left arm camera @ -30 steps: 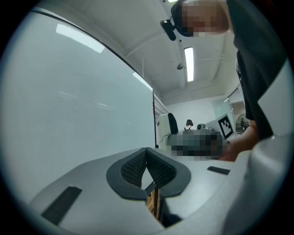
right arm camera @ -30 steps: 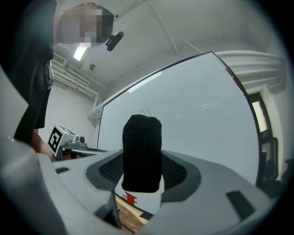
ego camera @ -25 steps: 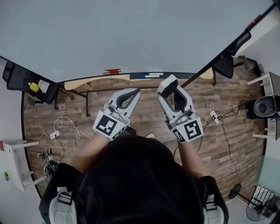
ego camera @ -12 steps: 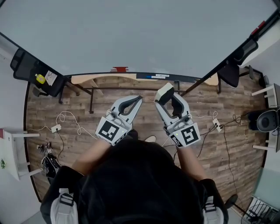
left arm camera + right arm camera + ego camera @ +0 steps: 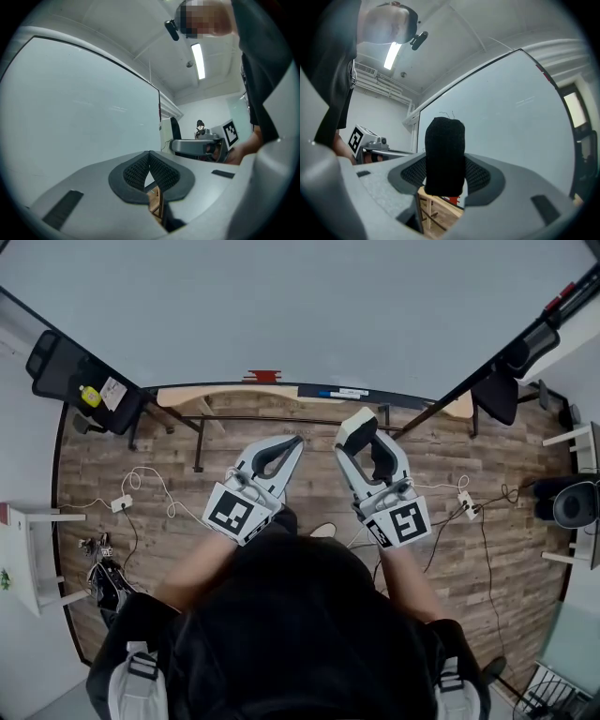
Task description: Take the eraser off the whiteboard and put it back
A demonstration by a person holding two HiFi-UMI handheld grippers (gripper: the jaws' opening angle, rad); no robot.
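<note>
Left gripper (image 5: 294, 441): level at chest height, aimed at the whiteboard (image 5: 300, 306); jaws closed tip to tip, nothing between
Right gripper (image 5: 372, 439): just beside it, level, same aim; jaws clamped on the eraser (image 5: 445, 157)
Eraser: upright between the right pads, sticking out past the tips, black side showing in the right gripper view; short of the board
Ledge (image 5: 225, 396): under the board, red item (image 5: 262, 377) left, blue pen (image 5: 328, 393) right
Floor (image 5: 187, 474): wood planks, cables (image 5: 150, 498) trailing at left
</note>
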